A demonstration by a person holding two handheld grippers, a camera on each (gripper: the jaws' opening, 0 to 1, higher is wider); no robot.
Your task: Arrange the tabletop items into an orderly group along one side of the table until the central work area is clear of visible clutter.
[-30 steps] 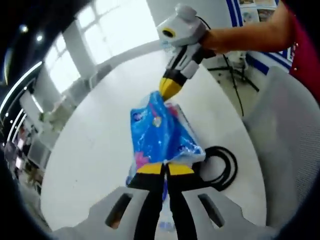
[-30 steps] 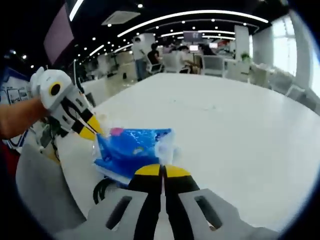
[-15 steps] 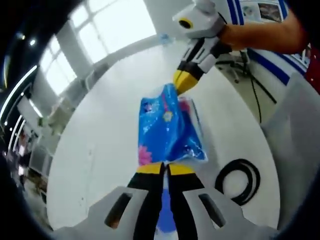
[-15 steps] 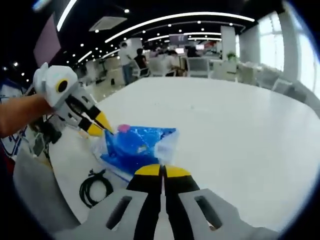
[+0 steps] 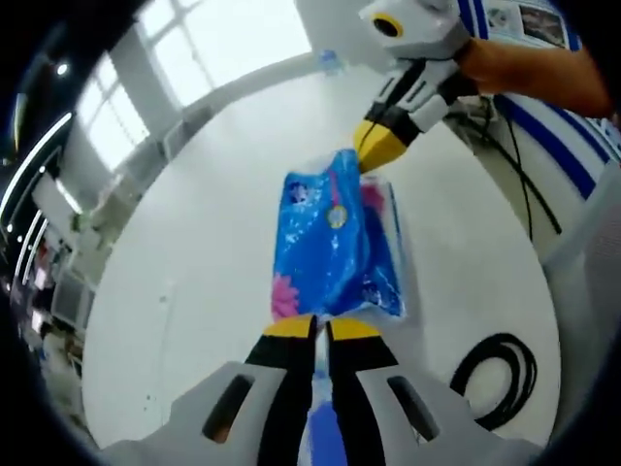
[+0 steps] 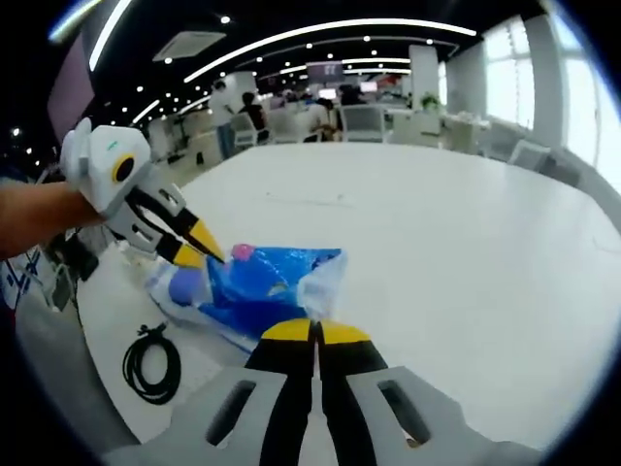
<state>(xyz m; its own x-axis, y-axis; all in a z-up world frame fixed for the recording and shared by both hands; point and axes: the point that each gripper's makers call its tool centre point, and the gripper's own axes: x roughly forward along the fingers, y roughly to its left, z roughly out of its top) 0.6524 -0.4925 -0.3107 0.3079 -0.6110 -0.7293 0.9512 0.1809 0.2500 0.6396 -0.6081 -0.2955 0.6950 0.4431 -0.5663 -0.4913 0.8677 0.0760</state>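
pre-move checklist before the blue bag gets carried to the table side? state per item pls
1. Right tongs shut on the blue bag: ok, yellow tips closed at its near edge.
2. Left tongs shut on the same bag: ok in the left gripper view; from the right gripper view they look slightly parted, so recheck.
3. Bag clear of the table: cannot tell, it may sag onto the surface.
4. Black cable coil clear of the bag: ok, it lies apart on the table.
5. Bag contents secure: cannot tell.
6. Drop zone along the table's side: cannot tell.
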